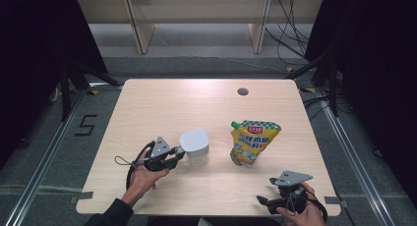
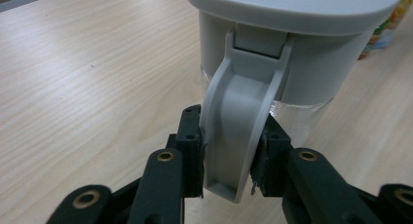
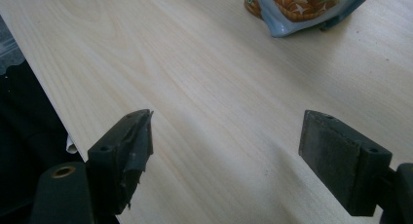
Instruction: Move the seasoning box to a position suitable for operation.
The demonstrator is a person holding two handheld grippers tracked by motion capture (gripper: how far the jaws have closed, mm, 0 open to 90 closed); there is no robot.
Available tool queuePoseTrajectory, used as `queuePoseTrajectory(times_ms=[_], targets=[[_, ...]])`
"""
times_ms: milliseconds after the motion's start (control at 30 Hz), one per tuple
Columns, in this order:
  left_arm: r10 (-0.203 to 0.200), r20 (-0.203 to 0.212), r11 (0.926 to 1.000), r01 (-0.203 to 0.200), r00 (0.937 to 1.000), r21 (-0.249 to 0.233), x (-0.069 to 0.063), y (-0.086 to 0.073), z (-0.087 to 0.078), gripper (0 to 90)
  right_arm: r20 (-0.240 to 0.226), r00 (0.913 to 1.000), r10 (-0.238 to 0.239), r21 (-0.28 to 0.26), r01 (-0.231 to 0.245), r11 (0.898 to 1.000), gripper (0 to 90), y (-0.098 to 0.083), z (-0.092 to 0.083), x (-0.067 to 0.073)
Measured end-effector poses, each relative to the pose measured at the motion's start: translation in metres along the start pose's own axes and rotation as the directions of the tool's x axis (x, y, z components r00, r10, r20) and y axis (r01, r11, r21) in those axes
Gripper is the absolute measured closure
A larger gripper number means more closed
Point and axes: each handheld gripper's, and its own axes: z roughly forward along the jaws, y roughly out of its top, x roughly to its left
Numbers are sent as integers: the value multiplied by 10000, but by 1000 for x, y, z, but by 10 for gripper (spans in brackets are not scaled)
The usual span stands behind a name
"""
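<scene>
A white lidded jug [image 1: 194,146] with a clear lower part stands left of the table's middle. My left gripper [image 1: 180,155] reaches it from the left. In the left gripper view the pads press both sides of the jug's grey handle [image 2: 236,131], so the left gripper [image 2: 229,156] is shut on it. A yellow spouted pouch [image 1: 252,142] with a green cap lies flat to the right of the jug. Near the front right edge my right gripper [image 1: 264,202] stands open over bare wood, jaws wide apart [image 3: 224,151]. The pouch's bottom end [image 3: 302,7] lies well beyond them.
The light wooden table [image 1: 172,103] has a round cable hole [image 1: 242,92] near its far edge. Dark floor, rails and cables surround it, with a shelf unit behind. The table's front edge [image 3: 53,112] runs close beside my right gripper.
</scene>
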Motion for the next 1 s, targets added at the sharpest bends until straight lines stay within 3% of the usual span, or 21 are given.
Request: queuePoseTrajectory(times_ms=[67,100,167,333,367,400,467,533,567,600,767,800,1000], targets=[[213,71,9998,-213,9997,33,-1,0,-2,689,-57,10000,78,88,-77,9999,210,0,0,1],[3,156,10000,-3,9999,32,-7,-2,-4,689,13,9997,-232,37,232,9997,210,0,1,-1],[42,356,10000,-43,9994,26,-11,-3,-6,689,-31,10000,-15,57,15,10000,211,0,1,1],[223,720,9997,-219,9972,-54,-18,-6,-10,688,-34,9998,-220,4,220,9998,211,0,0,-2],[180,683,9998,-180,9975,-8,-20,-6,-11,688,-64,9999,96,-28,-96,10000,212,0,0,1],[132,811,9999,-133,9966,5,-21,-7,-12,688,-46,9999,-111,-24,111,9999,211,1,0,-1],[232,823,9997,-227,9963,-67,-22,-7,-13,687,-103,9999,-44,28,44,10000,212,1,0,0],[503,1026,9987,-490,9934,-148,-25,-9,-15,687,-57,9996,-271,-25,271,9996,213,1,0,-1],[260,1080,9997,-254,9938,-70,-29,-10,-16,687,-45,9997,-259,-25,258,9997,213,1,1,-1],[260,1080,9997,-254,9938,-70,-29,-10,-16,687,-45,9997,-259,-25,258,9997,213,1,1,-1],[440,1481,9990,-428,9880,-117,-42,-11,-20,687,-17,9996,-288,-15,288,9996,214,1,1,-1],[692,1556,9976,-677,9854,-150,-42,-11,-20,686,-44,9995,-299,-7,299,9996,214,1,1,-1],[673,1962,9977,-652,9783,-172,-50,-11,-20,687,-70,9998,-211,28,212,9998,215,1,1,-2]])
